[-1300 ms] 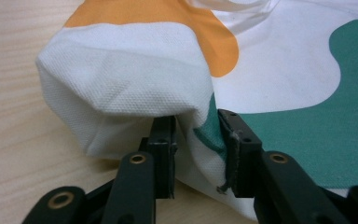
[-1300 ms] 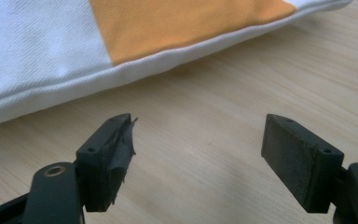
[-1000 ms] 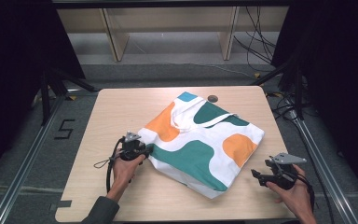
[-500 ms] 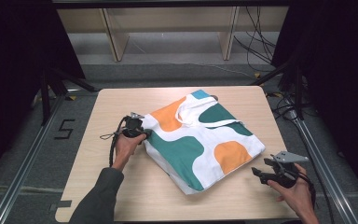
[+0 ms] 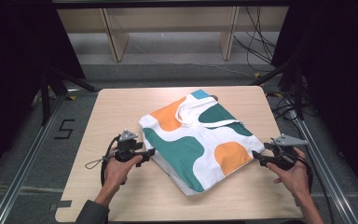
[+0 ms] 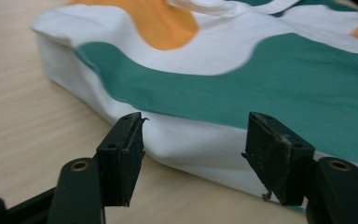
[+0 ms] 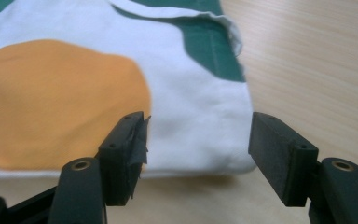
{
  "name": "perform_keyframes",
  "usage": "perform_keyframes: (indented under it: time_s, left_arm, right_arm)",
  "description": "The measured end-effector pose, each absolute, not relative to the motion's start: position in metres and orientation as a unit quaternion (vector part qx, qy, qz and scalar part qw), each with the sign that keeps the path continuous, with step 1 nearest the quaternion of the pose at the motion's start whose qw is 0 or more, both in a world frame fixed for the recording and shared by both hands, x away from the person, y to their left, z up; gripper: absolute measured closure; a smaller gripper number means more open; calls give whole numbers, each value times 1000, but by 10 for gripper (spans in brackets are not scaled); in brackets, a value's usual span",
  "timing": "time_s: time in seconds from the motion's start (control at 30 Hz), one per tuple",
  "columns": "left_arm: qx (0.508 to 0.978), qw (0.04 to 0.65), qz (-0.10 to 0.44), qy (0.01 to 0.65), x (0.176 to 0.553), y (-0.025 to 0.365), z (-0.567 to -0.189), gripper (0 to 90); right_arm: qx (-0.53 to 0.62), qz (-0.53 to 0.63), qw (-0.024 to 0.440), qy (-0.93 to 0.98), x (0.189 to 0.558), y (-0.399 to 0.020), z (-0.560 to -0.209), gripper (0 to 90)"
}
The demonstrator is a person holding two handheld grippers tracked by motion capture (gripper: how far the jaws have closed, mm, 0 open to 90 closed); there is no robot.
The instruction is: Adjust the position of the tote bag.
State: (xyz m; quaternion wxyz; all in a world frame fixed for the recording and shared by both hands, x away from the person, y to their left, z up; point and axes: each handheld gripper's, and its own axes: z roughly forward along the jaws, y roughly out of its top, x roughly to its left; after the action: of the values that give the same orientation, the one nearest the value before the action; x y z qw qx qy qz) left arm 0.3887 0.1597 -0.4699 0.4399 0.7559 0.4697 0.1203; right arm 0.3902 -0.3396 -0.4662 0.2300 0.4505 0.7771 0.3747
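Note:
A white tote bag (image 5: 196,140) with green, orange and blue patches lies flat on the wooden table (image 5: 116,107), its handles (image 5: 191,109) folded over its top. My left gripper (image 5: 150,151) is at the bag's left edge, open; its jaws have just been opening and nothing is pinched between them. In the left gripper view the bag's side (image 6: 261,70) lies just beyond the left gripper (image 6: 196,119). My right gripper (image 5: 255,157) is open at the bag's right corner, its jaws having closed slightly. In the right gripper view that corner (image 7: 205,121) sits just ahead of the right gripper (image 7: 198,116), untouched.
The table's front edge (image 5: 177,217) is close to both forearms. Wooden shelf legs (image 5: 114,39) stand behind the table. Cables (image 5: 261,42) run on the floor at the back right, and metal rails (image 5: 23,172) flank the table.
The left gripper dragged the bag's left corner away from the person, turning the bag, then let go and drew back along the left edge. The right gripper edged toward the bag's right corner.

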Motion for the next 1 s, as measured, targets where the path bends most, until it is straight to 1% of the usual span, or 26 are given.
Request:
perform_keyframes:
  time_s: [0.03,0.07,0.1,0.13,0.17,0.2,0.27,0.3,0.4,0.43,0.47,0.5,0.53,0.57,0.6,0.63,0.67,0.7,0.73,0.77,0.87,0.9,0.97,1.0]
  left_arm:
    - [761,443,115,459,378,158,-473,355]
    - [761,443,115,459,378,158,-473,354]
    - [770,437,115,450,374,156,-475,354]
    - [775,433,115,446,369,155,-477,348]
    - [779,427,119,443,364,154,-478,347]
    - [786,422,116,437,361,155,-479,344]
    - [783,425,111,440,353,155,-481,341]
    - [783,426,115,439,346,153,-482,339]
    - [782,431,107,437,340,150,-483,337]
    - [793,423,103,426,338,151,-482,341]
    - [793,424,106,424,336,148,-483,345]
    - [800,418,107,417,334,147,-483,345]
    - [798,422,101,417,332,144,-484,362]
    - [798,422,101,417,332,144,-484,368]
    - [799,424,103,414,331,143,-484,368]
    - [802,422,105,410,330,142,-484,387]
    - [802,422,105,410,330,142,-484,389]
    - [790,432,104,422,329,140,-485,392]
    - [800,422,105,414,329,143,-484,392]
    - [801,425,106,409,329,144,-483,394]
    - [793,429,107,419,324,147,-482,393]
    - [791,432,104,421,322,148,-481,393]
    - [782,443,98,427,316,150,-480,393]
    - [775,453,95,431,312,150,-479,391]
  right_arm:
    - [474,371,211,770,400,-342,-466,334]
    - [474,371,211,770,400,-342,-466,334]
    - [483,365,197,771,406,-345,-466,319]
    - [483,368,200,769,413,-348,-468,314]
    - [482,372,187,771,420,-353,-470,314]
    - [486,369,185,770,425,-356,-472,314]
    - [497,368,168,768,435,-359,-477,314]
    - [499,364,150,772,443,-361,-482,315]
    - [505,364,126,772,448,-361,-487,319]
    - [494,373,90,780,450,-362,-491,385]
    - [490,375,85,783,451,-362,-491,438]
    - [490,375,85,783,451,-362,-491,438]
    - [493,365,94,784,448,-359,-490,529]
    - [493,365,94,784,448,-359,-490,529]
    - [493,357,104,786,446,-359,-489,587]
    - [497,358,101,784,444,-361,-488,689]
    - [497,358,101,784,444,-361,-488,689]
    - [493,367,104,782,442,-364,-488,805]
    - [493,367,104,782,442,-364,-488,805]
    - [485,374,106,783,439,-365,-487,834]
    - [466,383,96,792,426,-361,-483,876]
    - [455,380,87,801,416,-354,-484,886]
    - [450,377,82,806,412,-350,-485,887]
    - [458,378,71,801,405,-344,-484,888]
